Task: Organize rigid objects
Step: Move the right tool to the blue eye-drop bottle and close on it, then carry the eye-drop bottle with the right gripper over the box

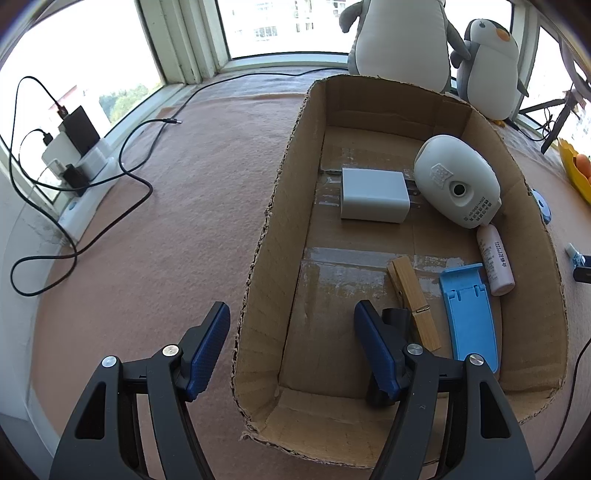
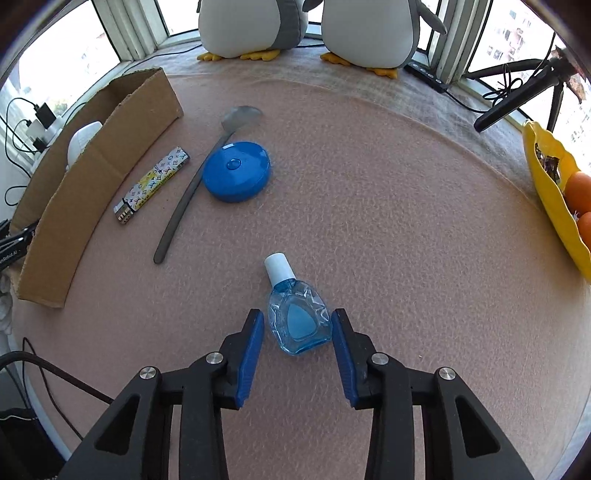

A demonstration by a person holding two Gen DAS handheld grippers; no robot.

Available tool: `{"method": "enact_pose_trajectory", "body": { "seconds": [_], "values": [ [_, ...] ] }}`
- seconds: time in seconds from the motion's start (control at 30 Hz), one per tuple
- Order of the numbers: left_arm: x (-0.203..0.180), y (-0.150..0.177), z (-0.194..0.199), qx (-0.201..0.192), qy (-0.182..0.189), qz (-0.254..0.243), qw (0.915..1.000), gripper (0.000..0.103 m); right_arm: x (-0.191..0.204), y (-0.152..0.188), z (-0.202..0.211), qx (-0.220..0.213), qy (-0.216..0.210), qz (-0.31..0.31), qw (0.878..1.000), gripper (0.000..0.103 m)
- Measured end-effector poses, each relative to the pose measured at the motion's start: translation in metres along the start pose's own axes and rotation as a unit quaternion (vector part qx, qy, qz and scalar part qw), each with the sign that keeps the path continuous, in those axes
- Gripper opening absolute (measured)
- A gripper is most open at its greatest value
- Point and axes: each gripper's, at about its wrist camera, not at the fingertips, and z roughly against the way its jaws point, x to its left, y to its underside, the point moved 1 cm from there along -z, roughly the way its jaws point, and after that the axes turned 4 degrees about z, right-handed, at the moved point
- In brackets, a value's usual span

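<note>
A small clear-blue bottle [image 2: 295, 332] with a white cap lies on the pink mat. My right gripper [image 2: 296, 314] points down with a blue pad on each side of the bottle; a thin gap still shows at each pad. Further left lie a round blue case [image 2: 236, 171], a grey spoon [image 2: 184, 206] and a patterned lighter [image 2: 153, 184]. My left gripper [image 1: 291, 306] is open and straddles the near left wall of the cardboard box [image 1: 258, 258]. Inside the box are a white charger [image 1: 373, 195], a grey-white rounded device [image 1: 454, 181], a pink tube [image 1: 495, 258], a wooden clothespin [image 1: 413, 306] and a blue plastic stand [image 1: 469, 314].
Two plush penguins [image 2: 255, 26] stand at the far window. A yellow bowl [image 2: 550, 192] with oranges sits at the right edge. Black cables [image 1: 140, 177] and a power strip [image 1: 88, 166] with chargers lie left of the box. A black tripod [image 2: 517, 96] stands at the back right.
</note>
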Motion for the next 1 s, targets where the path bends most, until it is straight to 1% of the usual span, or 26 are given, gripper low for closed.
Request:
{"method": "enact_pose_trajectory", "body": {
  "seconds": [0.07,0.17,0.23,0.33,0.47,0.6,0.7,0.8,1.0],
  "values": [
    [-0.001,0.0,0.0,-0.001,0.0,-0.003,1.0,0.071,0.001,-0.001,0.0,0.004,0.004,0.004,1.0,0.031],
    [-0.001,0.0,0.0,0.0,0.0,-0.005,1.0,0.071,-0.002,0.0,0.0,0.005,0.003,-0.008,1.0,0.03],
    [-0.002,0.001,0.0,-0.002,0.001,-0.008,1.0,0.071,-0.002,0.0,0.0,0.004,0.011,-0.013,1.0,0.03],
    [-0.002,0.002,0.001,-0.004,0.004,-0.009,0.9999,0.071,0.001,-0.001,0.004,-0.005,0.018,-0.026,0.999,0.03],
    [-0.002,0.003,0.002,-0.002,0.009,-0.007,0.9999,0.071,0.012,-0.004,0.022,-0.026,0.014,-0.044,0.999,0.03],
    [-0.001,0.002,0.002,-0.003,0.009,-0.01,0.9999,0.071,0.037,-0.015,0.045,-0.055,0.001,-0.04,0.998,0.03],
    [-0.001,0.003,0.002,-0.005,0.012,-0.004,0.9999,0.071,0.063,-0.026,0.058,-0.076,-0.011,-0.022,0.997,0.03],
    [-0.001,0.003,0.002,-0.004,0.013,-0.001,0.9999,0.071,0.088,-0.038,0.068,-0.091,-0.033,-0.007,0.995,0.03],
    [-0.001,0.003,0.002,-0.003,0.012,0.004,0.9999,0.071,0.133,-0.058,0.068,-0.095,-0.066,0.025,0.993,0.03]
  ]
}}
